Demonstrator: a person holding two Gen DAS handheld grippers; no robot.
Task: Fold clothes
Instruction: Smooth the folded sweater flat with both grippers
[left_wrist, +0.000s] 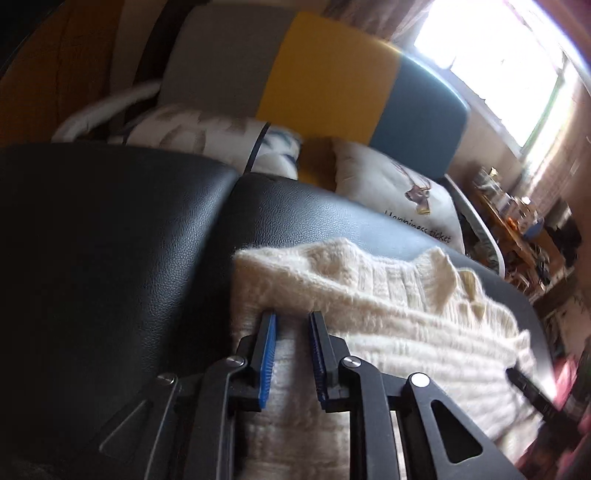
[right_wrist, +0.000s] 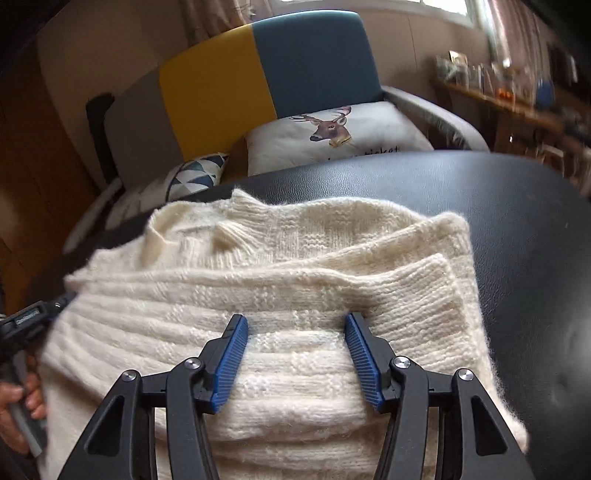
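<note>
Setting: a home, living room. Evidence: sofa (right_wrist: 258, 85) with grey, yellow and blue back panels, upper centre; deer-print cushion (right_wrist: 332, 136) and triangle-print cushion (right_wrist: 195, 175) on its seat; bright window (left_wrist: 491, 62), upper right; cluttered wooden shelf (right_wrist: 517, 99) at right edge; black leather surface (right_wrist: 498, 206) in the foreground; cream knit sweater (right_wrist: 258, 295) lying on it.

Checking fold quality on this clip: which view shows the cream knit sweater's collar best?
The right wrist view: the ribbed collar of the sweater sits sharp and fully in frame. In the left wrist view the collar is blurred, seen obliquely from the side.
</note>
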